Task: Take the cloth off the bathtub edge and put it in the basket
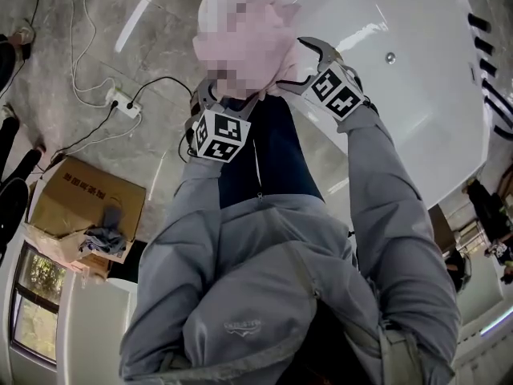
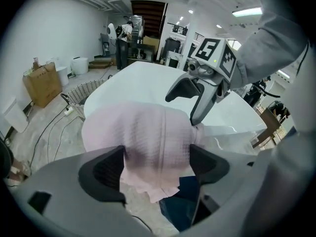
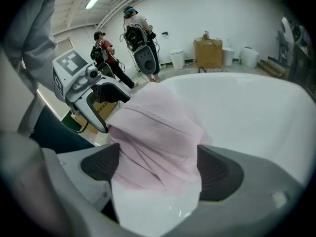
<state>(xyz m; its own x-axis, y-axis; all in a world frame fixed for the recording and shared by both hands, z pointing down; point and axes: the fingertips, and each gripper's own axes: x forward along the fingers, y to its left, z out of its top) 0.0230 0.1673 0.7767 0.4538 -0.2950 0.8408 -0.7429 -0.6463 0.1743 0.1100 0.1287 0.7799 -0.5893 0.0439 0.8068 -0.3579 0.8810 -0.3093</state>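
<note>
A pale pink cloth (image 1: 276,18) hangs over the rim of the white bathtub (image 1: 417,95). My left gripper (image 1: 220,99) reaches it from the floor side and my right gripper (image 1: 300,66) from the tub side. In the left gripper view the cloth (image 2: 148,132) lies between my left gripper's (image 2: 155,164) wide-spread jaws, and the right gripper (image 2: 183,107) stands open just behind it. In the right gripper view the cloth (image 3: 158,132) bunches between my right gripper's (image 3: 158,169) open jaws, with the left gripper (image 3: 106,107) beside it. A slatted white basket (image 2: 81,94) stands on the floor past the tub's end.
A cardboard box (image 1: 80,207) with a grey rag in it sits on the floor at my left. A power strip (image 1: 124,103) and its cables lie on the marble floor. Two people (image 3: 138,38) stand at the far wall, near another box (image 3: 210,51).
</note>
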